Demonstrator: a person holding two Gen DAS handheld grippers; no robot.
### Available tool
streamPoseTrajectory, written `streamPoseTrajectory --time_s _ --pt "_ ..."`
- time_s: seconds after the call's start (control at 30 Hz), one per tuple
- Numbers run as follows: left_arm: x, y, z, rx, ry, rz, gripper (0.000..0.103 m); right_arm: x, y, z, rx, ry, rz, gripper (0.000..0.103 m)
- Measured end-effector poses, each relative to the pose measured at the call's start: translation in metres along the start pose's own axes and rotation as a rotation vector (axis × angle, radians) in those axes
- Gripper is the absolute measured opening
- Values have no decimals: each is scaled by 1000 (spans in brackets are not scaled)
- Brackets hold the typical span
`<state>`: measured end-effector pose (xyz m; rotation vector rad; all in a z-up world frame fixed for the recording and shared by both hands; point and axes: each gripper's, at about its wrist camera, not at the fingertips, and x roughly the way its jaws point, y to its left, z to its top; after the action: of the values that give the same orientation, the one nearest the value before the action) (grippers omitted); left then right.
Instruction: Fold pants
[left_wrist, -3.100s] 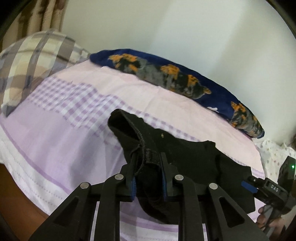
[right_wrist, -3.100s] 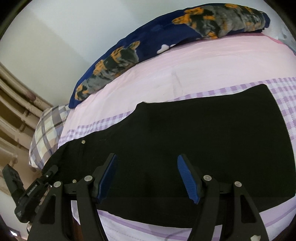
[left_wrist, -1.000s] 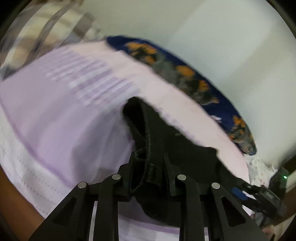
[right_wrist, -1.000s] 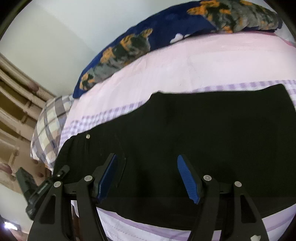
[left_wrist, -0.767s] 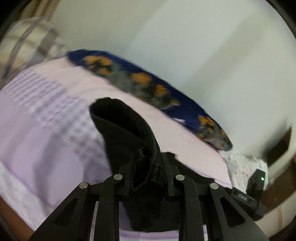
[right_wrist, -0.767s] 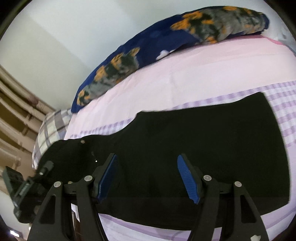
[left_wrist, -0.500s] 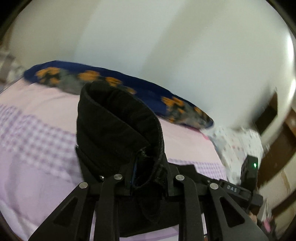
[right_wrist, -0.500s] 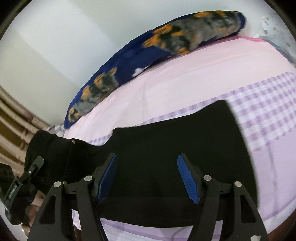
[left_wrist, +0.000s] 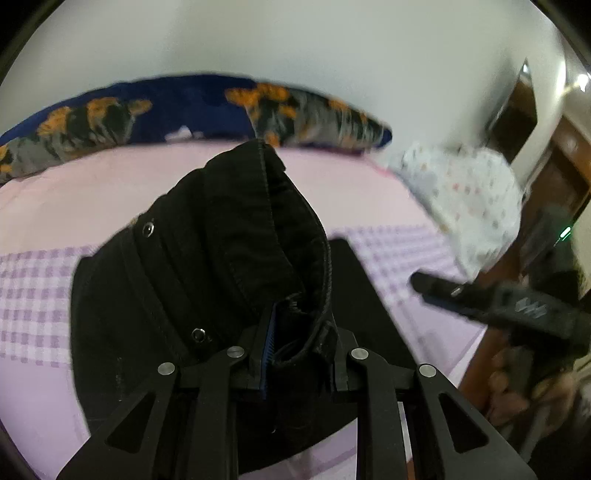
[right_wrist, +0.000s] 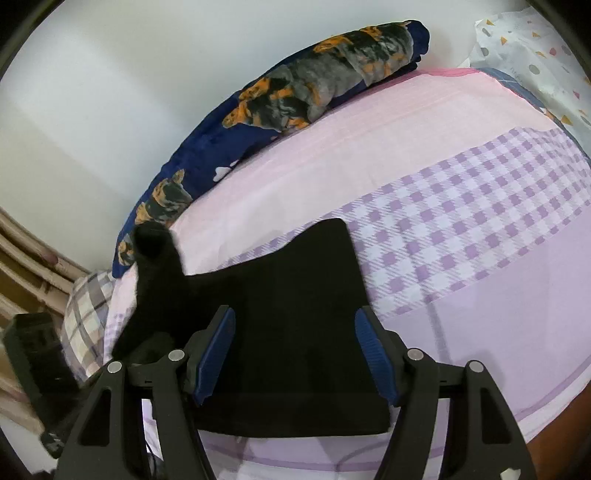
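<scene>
Your left tool grips the pants' waistband, lifted off the bed. Your right tool stands wide over the flat legs, holding nothing.

The left tool has swung the black pants' waistband up and across toward the right tool

**No legible text in either view**

Only 1 marking shows. In the left wrist view, the right gripper carries a pale logo or lettering on its dark body, but motion blur smears it past reading. A small green light glows above it; it is a light, not a sign. In the right wrist view, nothing bears readable words, numbers or brand marks.
</scene>
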<state>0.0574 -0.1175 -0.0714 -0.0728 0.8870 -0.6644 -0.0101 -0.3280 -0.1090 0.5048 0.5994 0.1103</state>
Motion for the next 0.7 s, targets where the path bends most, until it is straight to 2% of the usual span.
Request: streamPoseTrajectory --time_s 0.13,0.27,0.33,0.4,0.43,0.53,0.57,0.63,0.7 --pt "23 -5 -10 29 52 36 24 1 -8 -3 -35 25 -14 66" --pt "21 -18 -16 118 49 82 27 5 -11 -6 -25 45 -6 66" --pt "15 -22 -15 138 58 75 32 7 -11 -6 -21 49 -5 66" --pt "6 -23 -11 132 61 30 36 11 -12 -5 -14 66 4 66" --pt "-3 -22 -10 123 54 -13 36 13 -13 -4 -2 74 17 66" --pt "-32 -18 -4 116 0 -76 40 18 -16 -1 35 101 85 66" --pt "-39 -15 -2 116 -22 -76 48 21 -17 1 45 115 114 66" --pt "-54 -2 1 108 -71 -31 56 29 -17 4 62 138 174 66" --pt "-60 15 3 102 -98 32 56 41 -17 7 68 172 228 66"
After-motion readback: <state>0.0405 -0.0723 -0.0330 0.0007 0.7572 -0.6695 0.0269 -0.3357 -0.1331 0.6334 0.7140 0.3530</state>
